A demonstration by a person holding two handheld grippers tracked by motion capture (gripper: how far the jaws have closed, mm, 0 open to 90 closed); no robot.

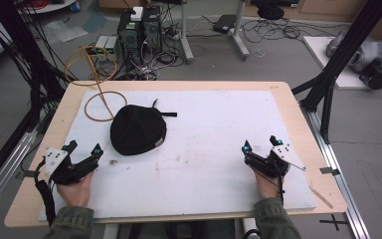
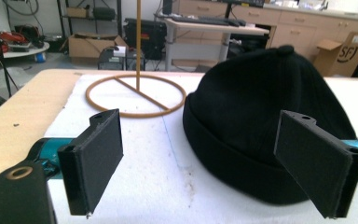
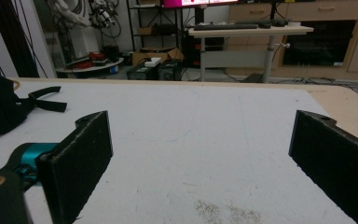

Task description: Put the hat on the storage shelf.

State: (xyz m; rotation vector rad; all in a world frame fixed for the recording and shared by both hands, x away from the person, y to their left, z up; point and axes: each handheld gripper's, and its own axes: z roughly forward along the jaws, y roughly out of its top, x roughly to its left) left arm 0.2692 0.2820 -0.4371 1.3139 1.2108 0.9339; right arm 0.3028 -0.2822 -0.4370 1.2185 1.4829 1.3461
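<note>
While we look down from the high view, we see a white mat (image 1: 219,164) covering a wooden table (image 1: 298,107), with a black cap (image 1: 138,130) lying on the mat's left half and a tan wire stand (image 1: 99,102) just beyond it, its ring base resting on the mat's far left corner. Our left gripper (image 1: 83,152) sits near the left edge, just short of the cap and apart from it, and our right gripper (image 1: 261,147) sits well apart near the right edge, each held in a hand (image 1: 74,191) coming in from the bottom. From the left gripper view we gain what the overhead hides: the cap's folded brim and the small button on its crown, the cap (image 2: 261,121) rising ahead between the jaws, which stand wide apart with nothing between them. From the right gripper view the jaws likewise stand wide and empty over bare mat, and we catch the cap's strap (image 3: 46,100) trailing at the far left.
</note>
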